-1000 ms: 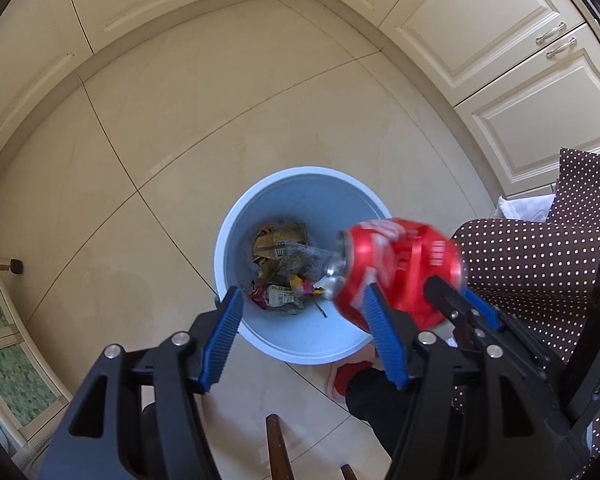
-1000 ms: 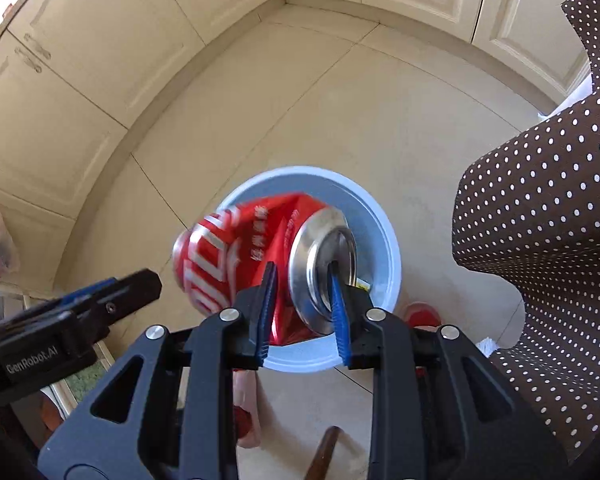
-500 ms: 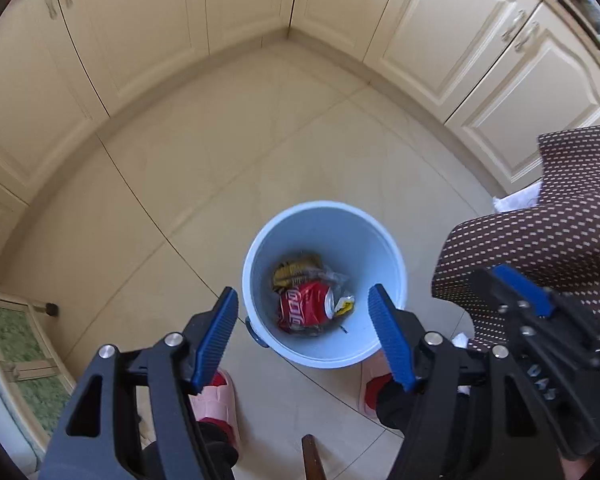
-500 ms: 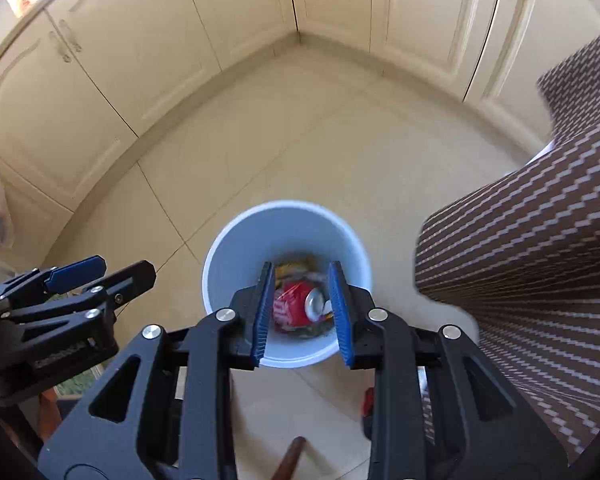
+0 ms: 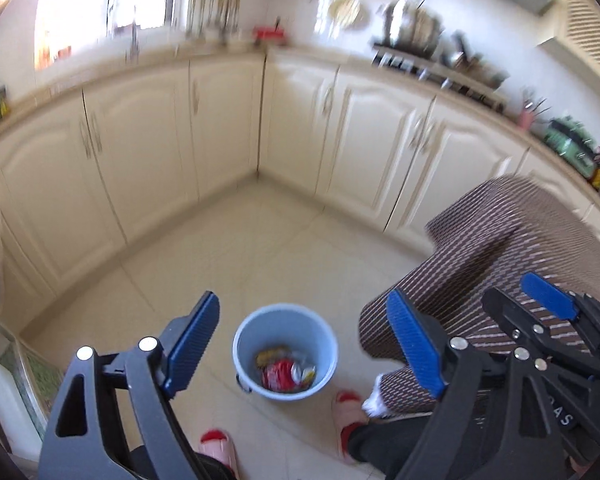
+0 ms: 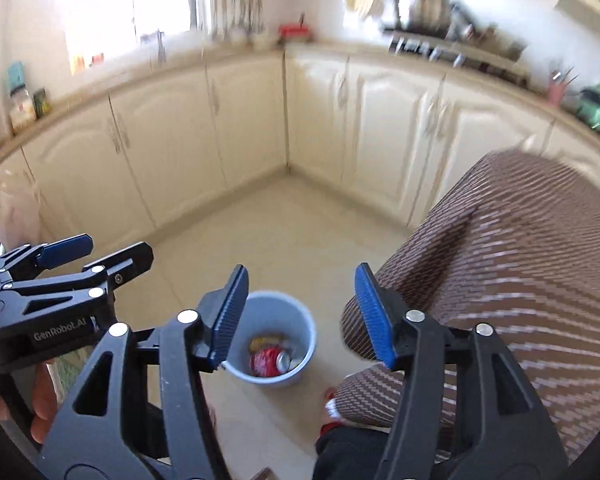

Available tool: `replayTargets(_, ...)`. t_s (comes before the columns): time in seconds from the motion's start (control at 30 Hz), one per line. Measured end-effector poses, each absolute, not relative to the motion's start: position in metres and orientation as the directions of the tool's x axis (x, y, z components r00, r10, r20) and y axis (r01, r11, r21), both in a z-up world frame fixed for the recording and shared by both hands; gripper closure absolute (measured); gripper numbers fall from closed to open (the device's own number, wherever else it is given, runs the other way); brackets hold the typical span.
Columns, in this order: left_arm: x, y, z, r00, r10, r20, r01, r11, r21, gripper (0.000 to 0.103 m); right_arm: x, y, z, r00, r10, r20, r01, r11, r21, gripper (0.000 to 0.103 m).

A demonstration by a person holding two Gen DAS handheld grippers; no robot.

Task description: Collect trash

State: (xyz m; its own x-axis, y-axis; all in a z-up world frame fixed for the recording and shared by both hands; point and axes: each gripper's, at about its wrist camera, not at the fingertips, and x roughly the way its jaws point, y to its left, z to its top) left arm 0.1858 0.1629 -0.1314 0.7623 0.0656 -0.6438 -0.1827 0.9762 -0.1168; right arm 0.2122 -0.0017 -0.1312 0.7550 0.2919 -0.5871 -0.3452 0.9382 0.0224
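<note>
Left wrist view: the left gripper (image 5: 304, 344) is empty, its jaws opening wide. At its 12 o'clock, a blue bin (image 5: 286, 350) on the floor (image 5: 260, 248) holds a red can (image 5: 278, 374). Right gripper (image 6: 300, 316) jaws are opening too, empty, with cloth (image 6: 500, 264) at 3 o'clock.

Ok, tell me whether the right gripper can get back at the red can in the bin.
Probably yes: the right gripper, jaws opening and empty, points at the open-topped bin, where the red can lies uncovered on top.
</note>
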Motion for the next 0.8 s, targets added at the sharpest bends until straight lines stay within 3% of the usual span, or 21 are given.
replayTargets(0.47, 0.042, 0.069, 0.003, 0.934, 0.035, -0.355, -0.057, 0.997, -0.051, 0.011, 0.062, -0.104, -0.011, 0.939, 0.201, -0.278, -0.215, 0.976, -0.019, 0.031)
replayTargets(0.8, -0.003, 0.031, 0.036, 0.971, 0.035, -0.235, -0.042, 0.999, -0.026, 0.008, 0.015, -0.139, 0.016, 0.979, 0.131, -0.156, -0.140, 0.989, -0.047, 0.026)
